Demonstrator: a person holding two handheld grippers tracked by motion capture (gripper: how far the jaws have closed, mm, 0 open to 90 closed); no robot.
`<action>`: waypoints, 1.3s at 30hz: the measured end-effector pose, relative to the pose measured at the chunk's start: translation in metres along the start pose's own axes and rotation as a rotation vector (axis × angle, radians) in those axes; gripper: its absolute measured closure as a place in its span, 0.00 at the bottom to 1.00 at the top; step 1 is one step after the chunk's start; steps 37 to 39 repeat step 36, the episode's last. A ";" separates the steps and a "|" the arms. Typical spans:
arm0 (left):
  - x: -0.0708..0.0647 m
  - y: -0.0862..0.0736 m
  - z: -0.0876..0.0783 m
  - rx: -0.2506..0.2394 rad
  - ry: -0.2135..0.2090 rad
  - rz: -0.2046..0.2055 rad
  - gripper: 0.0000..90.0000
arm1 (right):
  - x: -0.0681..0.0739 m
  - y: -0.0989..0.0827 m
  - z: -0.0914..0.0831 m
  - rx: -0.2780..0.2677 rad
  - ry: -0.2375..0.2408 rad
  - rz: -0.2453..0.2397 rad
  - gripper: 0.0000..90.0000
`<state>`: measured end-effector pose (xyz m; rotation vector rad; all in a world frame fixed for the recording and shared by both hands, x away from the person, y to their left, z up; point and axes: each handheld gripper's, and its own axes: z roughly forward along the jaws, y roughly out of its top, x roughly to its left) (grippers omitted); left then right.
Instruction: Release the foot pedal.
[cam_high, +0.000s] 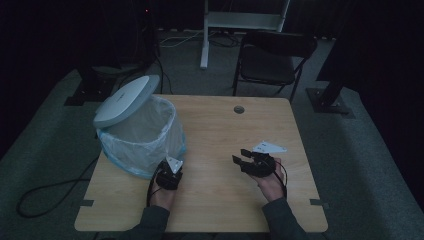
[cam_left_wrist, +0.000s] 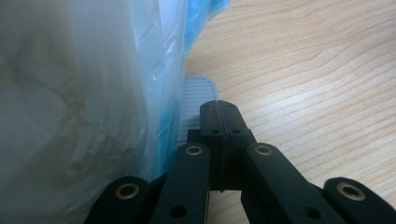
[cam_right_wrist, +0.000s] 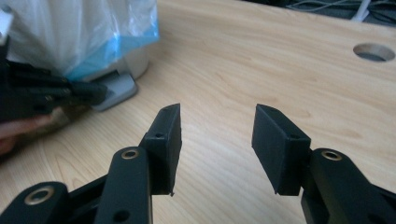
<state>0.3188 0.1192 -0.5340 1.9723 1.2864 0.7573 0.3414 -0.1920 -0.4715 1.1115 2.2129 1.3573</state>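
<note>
Pedal bin (cam_high: 142, 135) stood on the left half of the desk (cam_high: 215, 200), near the front-left, lined with a clear bag edged in blue (cam_high: 140, 142) that draped over its rim. White lid (cam_high: 126, 100) was raised, tilted up and back toward the bin's far-left side. At the bin's base a grey ribbed pedal (cam_left_wrist: 196, 100) stuck out onto the desk toward the person.

Left tongs (cam_high: 170, 172) sat low at the bin's front, just beside the bag. In the left gripper view the two jaws were clenched flat against each other with nothing between them, their tips (cam_left_wrist: 218, 119) resting over the pedal; whether they pressed on it could not be told. Bag plastic hung right against the tongs' left side there.

Right tongs (cam_high: 242, 159) were well apart from the bin, over bare desk on the right half, pointing left toward it. Jaws stood released, a wide gap between the pads (cam_right_wrist: 278, 149), only wood grain seen through the gap.

Right gripper view also caught the left tongs (cam_right_wrist: 70, 91) at the pedal (cam_right_wrist: 116, 88).

Round cable hole (cam_high: 239, 109) lay near the desk's far edge. Beyond the desk: black folding chair (cam_high: 272, 62) on grey carpet. Room was dim.
</note>
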 end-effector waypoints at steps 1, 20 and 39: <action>0.000 0.000 -0.001 -0.006 -0.002 -0.005 1.00 | 0.000 -0.001 0.000 0.002 0.000 0.005 0.57; -0.003 0.000 -0.016 -0.030 -0.006 0.018 0.97 | -0.013 -0.019 -0.004 0.037 -0.048 0.025 0.57; -0.012 -0.001 -0.013 -0.006 -0.062 0.032 0.96 | -0.021 -0.043 0.012 0.159 -0.211 -0.037 0.55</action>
